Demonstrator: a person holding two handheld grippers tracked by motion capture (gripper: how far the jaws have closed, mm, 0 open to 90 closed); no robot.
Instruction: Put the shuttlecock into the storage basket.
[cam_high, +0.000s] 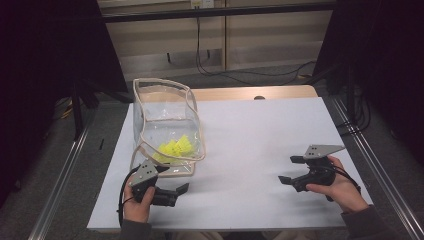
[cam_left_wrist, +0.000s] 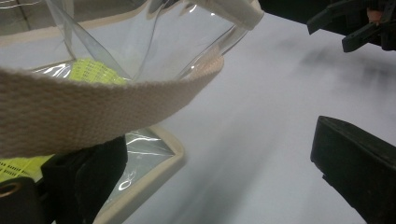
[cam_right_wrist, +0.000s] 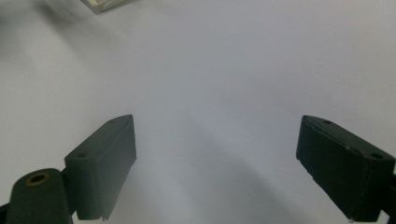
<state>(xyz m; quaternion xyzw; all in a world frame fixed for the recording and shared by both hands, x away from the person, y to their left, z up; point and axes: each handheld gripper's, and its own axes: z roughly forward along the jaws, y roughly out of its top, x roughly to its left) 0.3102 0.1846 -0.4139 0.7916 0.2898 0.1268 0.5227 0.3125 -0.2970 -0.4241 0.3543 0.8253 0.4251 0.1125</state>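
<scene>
Standing on the left half of the white-topped bench (cam_high: 260, 135), the clear plastic pouch with cream fabric edging (cam_high: 165, 125) rises upright with its mouth open, and small yellow-green pieces (cam_high: 175, 147) lie heaped at its bottom. The left hand-held gripper (cam_high: 172, 181) sits low at the near left edge of the bench, just in front of the pouch's near lower corner, held by the person's left hand (cam_high: 137, 202) with its grey three-cornered plate on top. In the left gripper view its jaws stand spread wide apart: a cream woven strap (cam_left_wrist: 93, 105) of the pouch crosses above the left jaw, the pouch's clear wall and bottom seam lie just beyond that jaw, and the other jaw is out over bare white surface. Nothing is pinched between them; whether the left jaw touches the pouch cannot be told.

The right hand-held gripper (cam_high: 292, 170) is well apart from the pouch, at the near right of the bench, held by the right hand (cam_high: 340, 190) and pointing leftward across the surface. The right gripper view shows its two black jaws spread wide with bare white bench between them and a corner of the pouch's edging far off at the top left.
</scene>
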